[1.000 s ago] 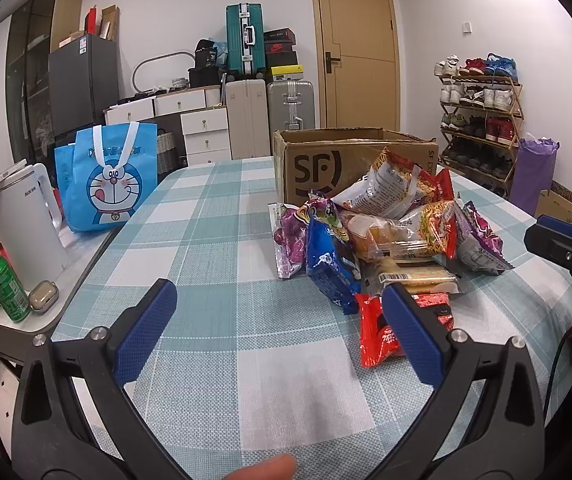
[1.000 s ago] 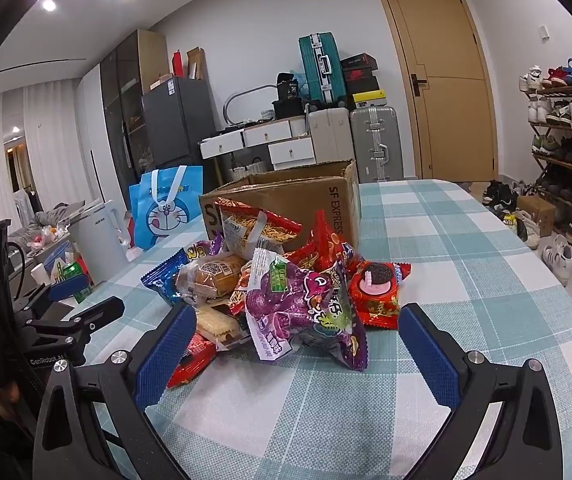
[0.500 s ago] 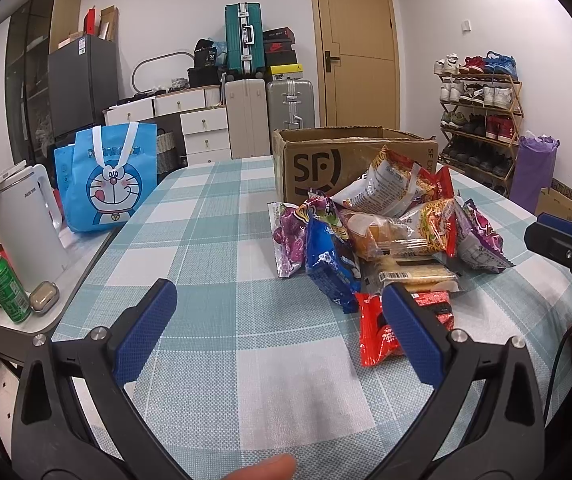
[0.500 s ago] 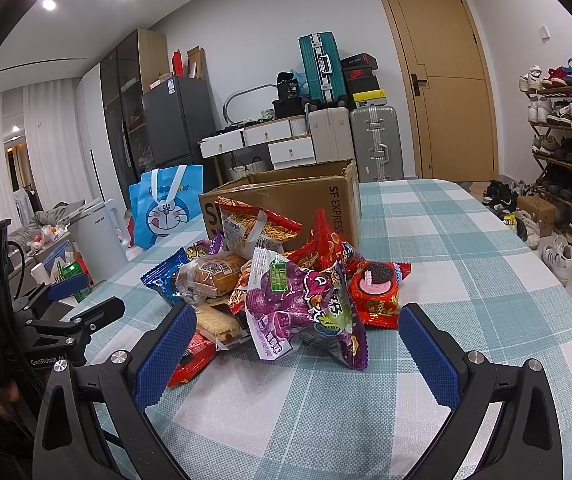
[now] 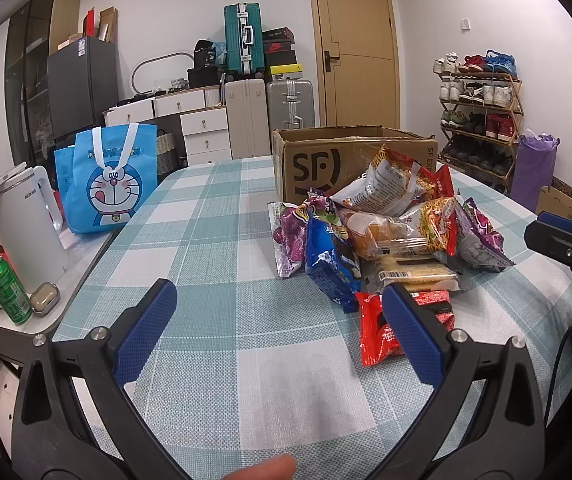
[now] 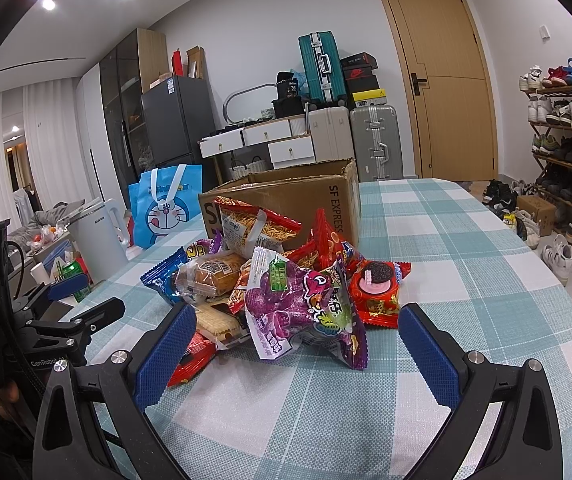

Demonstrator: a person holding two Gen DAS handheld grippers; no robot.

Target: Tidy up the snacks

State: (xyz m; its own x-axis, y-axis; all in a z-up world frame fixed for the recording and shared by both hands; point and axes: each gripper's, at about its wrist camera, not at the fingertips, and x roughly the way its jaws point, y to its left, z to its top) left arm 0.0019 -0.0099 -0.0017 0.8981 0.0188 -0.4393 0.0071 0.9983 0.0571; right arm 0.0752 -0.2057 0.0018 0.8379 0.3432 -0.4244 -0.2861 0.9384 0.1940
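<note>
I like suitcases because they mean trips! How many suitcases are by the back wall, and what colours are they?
Teal suitcase: 1
Cream suitcase: 1
Silver suitcase: 1
Total: 3

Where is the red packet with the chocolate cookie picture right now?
In the right wrist view, the red cookie packet lies at the pile's right edge, beside the purple bag, in front of the cardboard box.
</note>
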